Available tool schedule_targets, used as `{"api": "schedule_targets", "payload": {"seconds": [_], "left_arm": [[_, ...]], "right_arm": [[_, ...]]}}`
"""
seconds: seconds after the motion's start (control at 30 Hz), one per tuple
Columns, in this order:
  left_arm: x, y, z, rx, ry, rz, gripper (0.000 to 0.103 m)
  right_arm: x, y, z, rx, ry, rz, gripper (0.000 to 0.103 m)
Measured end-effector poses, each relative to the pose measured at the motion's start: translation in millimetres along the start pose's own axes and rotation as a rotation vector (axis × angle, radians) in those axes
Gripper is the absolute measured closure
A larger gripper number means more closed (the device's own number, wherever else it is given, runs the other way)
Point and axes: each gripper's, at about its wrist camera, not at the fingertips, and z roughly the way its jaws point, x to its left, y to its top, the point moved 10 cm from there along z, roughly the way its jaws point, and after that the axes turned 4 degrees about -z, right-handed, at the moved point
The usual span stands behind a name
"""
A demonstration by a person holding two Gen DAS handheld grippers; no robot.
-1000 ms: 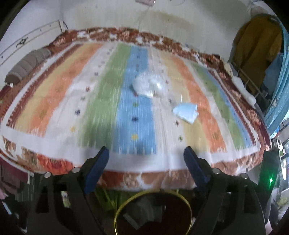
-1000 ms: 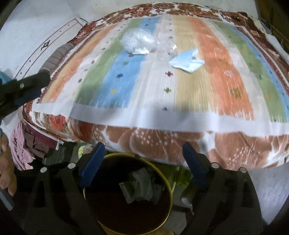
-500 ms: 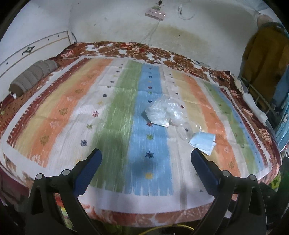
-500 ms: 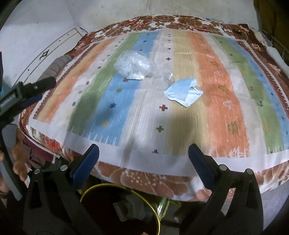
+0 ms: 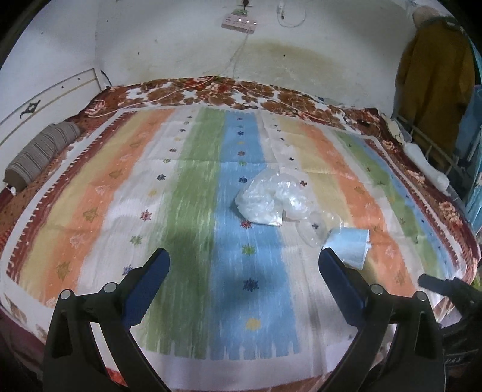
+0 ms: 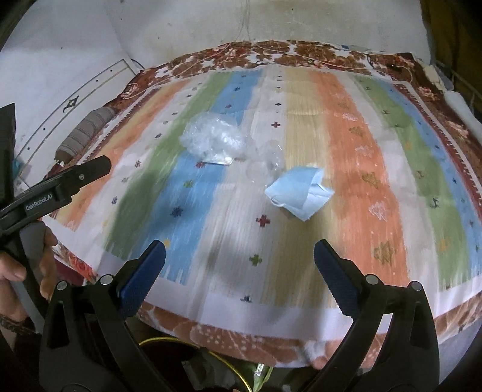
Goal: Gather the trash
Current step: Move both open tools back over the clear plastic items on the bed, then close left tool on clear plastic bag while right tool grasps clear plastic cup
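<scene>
A crumpled clear plastic bag (image 5: 268, 199) (image 6: 214, 138), a small clear plastic piece (image 5: 313, 230) (image 6: 266, 159) and a light blue face mask (image 5: 351, 245) (image 6: 299, 191) lie together mid-bed on the striped blanket (image 5: 195, 196) (image 6: 361, 181). My left gripper (image 5: 244, 271) is open and empty over the near part of the bed, short of the trash. My right gripper (image 6: 239, 265) is open and empty near the bed's front edge, the mask ahead of it. The left gripper also shows at the left of the right wrist view (image 6: 60, 187). A yellow-rimmed bin (image 6: 192, 365) sits below the bed edge.
A striped bolster (image 5: 39, 153) lies at the bed's left side. A power strip (image 5: 239, 22) hangs on the back wall with a cable running down to the bed. Clothes (image 5: 433, 66) hang at the right beside a metal rack.
Both grippers have risen from above the bin and moved forward over the bed toward the trash. The bin has dropped out of the left view. Both stay open.
</scene>
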Motion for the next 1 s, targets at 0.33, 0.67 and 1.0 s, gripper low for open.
{"api": "schedule_targets", "payload": {"seconds": [0.33, 0.67, 1.0], "left_arm": [[2, 24, 36, 0.029, -0.046, -0.063, 0.006], [-2, 40, 71, 0.034, -0.075, -0.07, 0.006], [-11, 34, 104, 0.078, -0.104, -0.102, 0.007]], "right_arm": [[-9, 27, 25, -0.016, 0.032, -0.004, 0.009], [-22, 46, 56, 0.006, 0.036, 0.013, 0.01], [-47, 62, 82, 0.034, 0.067, 0.097, 0.017]]}}
